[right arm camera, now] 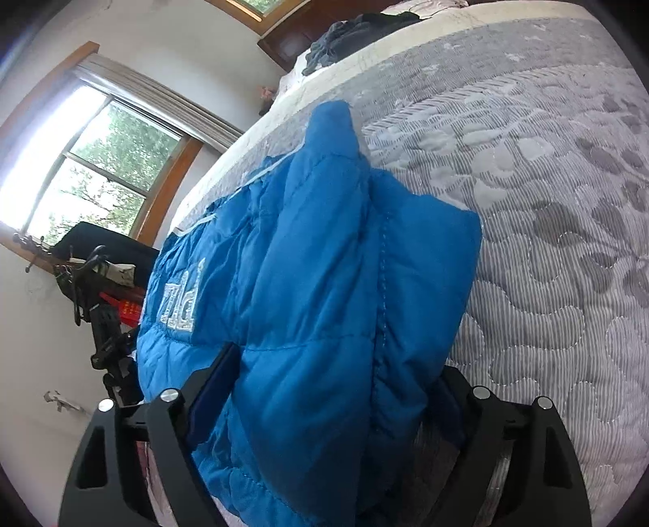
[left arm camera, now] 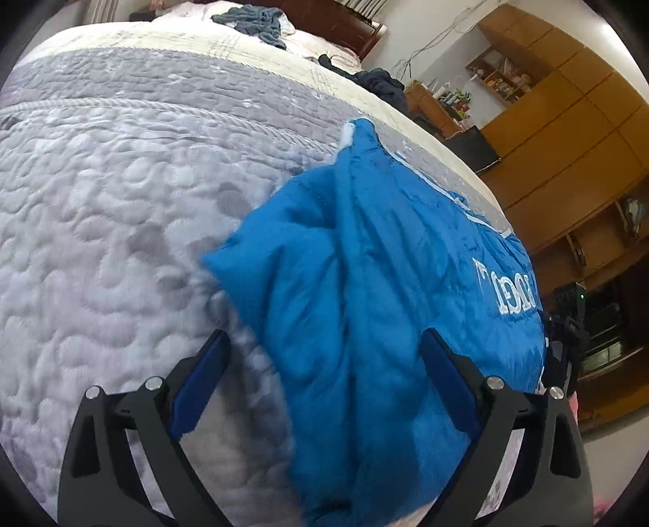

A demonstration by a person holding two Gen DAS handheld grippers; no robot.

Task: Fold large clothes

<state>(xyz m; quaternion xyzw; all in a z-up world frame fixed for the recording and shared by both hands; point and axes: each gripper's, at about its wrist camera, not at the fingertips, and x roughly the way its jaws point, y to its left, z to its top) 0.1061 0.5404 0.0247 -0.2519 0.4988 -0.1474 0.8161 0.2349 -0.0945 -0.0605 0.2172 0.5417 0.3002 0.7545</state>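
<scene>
A blue padded jacket [left arm camera: 365, 283] lies partly folded on the grey quilted bed [left arm camera: 101, 223], white lettering [left arm camera: 507, 292] showing near its edge. My left gripper [left arm camera: 324, 356] has its fingers spread wide: one over bare quilt, the other over the jacket's fabric, gripping nothing. My right gripper [right arm camera: 336, 373] is spread wide too, with the jacket's thick folded bulk lying between the fingers, not pinched. Dark clothes [left arm camera: 251, 20] sit heaped at the far end of the bed.
</scene>
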